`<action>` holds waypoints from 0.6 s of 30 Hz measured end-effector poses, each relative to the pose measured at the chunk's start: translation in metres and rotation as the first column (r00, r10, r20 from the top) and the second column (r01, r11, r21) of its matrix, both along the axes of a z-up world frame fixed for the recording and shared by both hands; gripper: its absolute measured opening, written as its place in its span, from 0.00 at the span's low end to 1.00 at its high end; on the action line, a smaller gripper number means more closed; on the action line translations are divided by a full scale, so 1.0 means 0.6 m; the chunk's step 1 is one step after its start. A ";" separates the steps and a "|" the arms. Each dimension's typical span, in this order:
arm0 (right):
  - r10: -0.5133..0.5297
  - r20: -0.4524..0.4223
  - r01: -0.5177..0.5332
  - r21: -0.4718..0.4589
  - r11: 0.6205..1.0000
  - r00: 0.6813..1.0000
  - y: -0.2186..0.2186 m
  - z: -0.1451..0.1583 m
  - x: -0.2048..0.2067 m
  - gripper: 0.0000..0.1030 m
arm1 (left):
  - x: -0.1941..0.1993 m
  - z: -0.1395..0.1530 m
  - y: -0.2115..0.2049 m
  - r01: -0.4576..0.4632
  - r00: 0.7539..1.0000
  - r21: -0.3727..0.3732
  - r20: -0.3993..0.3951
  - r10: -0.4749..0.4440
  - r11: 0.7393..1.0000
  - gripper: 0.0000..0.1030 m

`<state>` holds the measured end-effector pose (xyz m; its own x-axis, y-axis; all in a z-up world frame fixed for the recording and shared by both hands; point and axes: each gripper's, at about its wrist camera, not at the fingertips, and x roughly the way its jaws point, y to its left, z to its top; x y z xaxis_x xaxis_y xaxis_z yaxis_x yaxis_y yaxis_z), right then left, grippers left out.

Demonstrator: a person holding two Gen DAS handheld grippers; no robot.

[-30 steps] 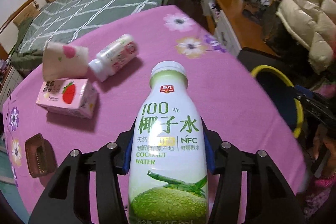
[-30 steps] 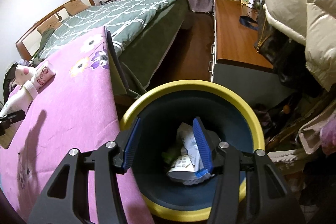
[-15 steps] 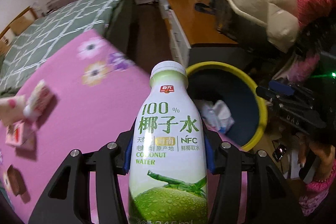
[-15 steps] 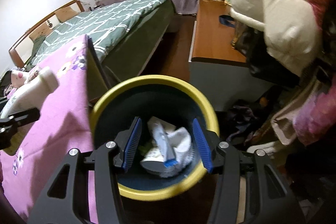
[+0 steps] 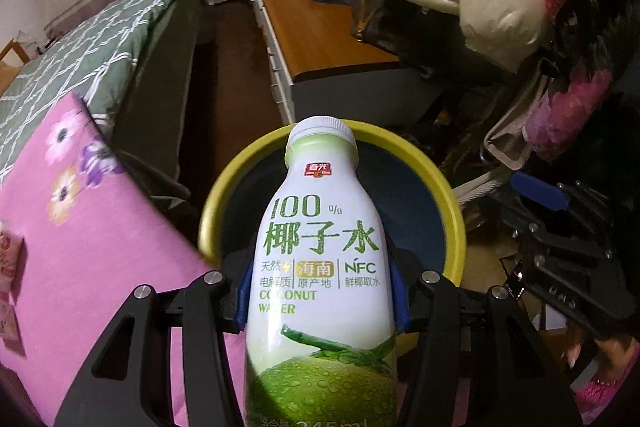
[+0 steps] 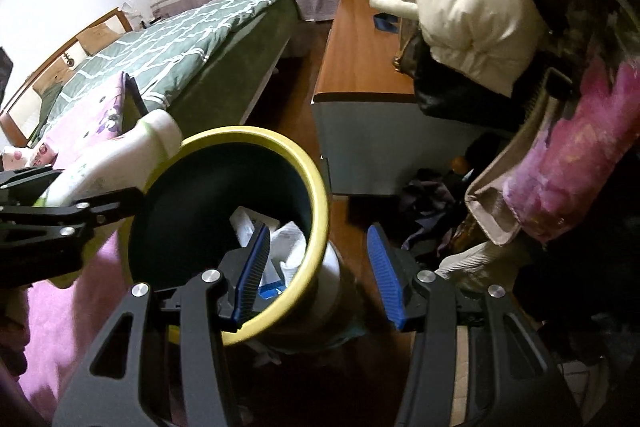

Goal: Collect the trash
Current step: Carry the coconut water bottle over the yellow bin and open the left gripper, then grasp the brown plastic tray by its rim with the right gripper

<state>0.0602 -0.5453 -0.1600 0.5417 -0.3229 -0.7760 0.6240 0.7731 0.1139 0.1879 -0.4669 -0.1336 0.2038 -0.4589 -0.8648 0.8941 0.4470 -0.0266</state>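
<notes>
- The left gripper (image 5: 320, 301) is clamped on a coconut water bottle (image 5: 322, 259), its blue pads pressing the label on both sides about halfway up the body. The grip sits low enough to leave the capped neck free and leading, which suits tipping the bottle in top first.
- From the left wrist view the bottle's cap lies over the mouth of the yellow-rimmed trash bin (image 5: 454, 223); in the right wrist view the bottle (image 6: 120, 163) reaches the near-left part of the rim (image 6: 316, 223). Judged from this, the bottle is at the bin's edge, not yet centred over the opening.
- The right gripper (image 6: 316, 271) stands partly open with nothing between its pads; it hangs above the bin's right side, one pad over the inside and one outside the rim.
- Crumpled white wrappers (image 6: 276, 239) already lie in the bin's bottom, so it is the collecting place.
- The bin stands on the floor just beside the pink flowered tablecloth (image 5: 92, 239), so trash travels only a short way.
- A small pink carton (image 5: 8, 291) remains at the cloth's left edge.
</notes>
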 end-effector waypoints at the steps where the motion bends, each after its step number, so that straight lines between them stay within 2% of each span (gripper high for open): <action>1: -0.002 -0.001 0.002 -0.002 1.000 1.000 -0.001 0.000 -0.002 0.47 | -0.002 -0.001 -0.007 0.001 1.000 0.000 0.000 -0.001 1.000 0.50; 2: -0.003 -0.002 0.003 -0.003 1.000 1.000 -0.001 0.000 -0.003 0.47 | -0.005 -0.002 -0.013 0.000 1.000 -0.005 -0.001 0.000 1.000 0.52; 4: -0.003 -0.005 0.003 -0.002 1.000 1.000 0.001 -0.001 -0.001 0.47 | -0.008 0.005 -0.013 -0.011 1.000 -0.026 0.024 0.012 1.000 0.73; 10: 0.026 -0.007 -0.026 -0.008 1.000 1.000 0.019 0.004 0.013 0.47 | -0.011 0.050 0.035 -0.050 0.995 -0.088 0.086 0.057 0.995 0.76; 14: 0.071 -0.006 -0.071 -0.021 0.997 0.997 0.049 0.014 0.035 0.47 | -0.001 0.083 0.111 -0.116 0.983 -0.141 0.126 0.134 0.983 0.84; 18: 0.132 -0.010 -0.133 -0.035 0.991 0.991 0.085 0.022 0.069 0.47 | 0.022 0.104 0.222 -0.228 0.957 -0.185 0.138 0.255 0.956 0.88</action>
<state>0.1019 -0.4942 -0.1469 0.5756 -0.2763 -0.7696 0.5166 0.8524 0.0803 0.2013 -0.3336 -0.0715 0.4546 -0.5128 -0.7282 0.7583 0.6518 0.0144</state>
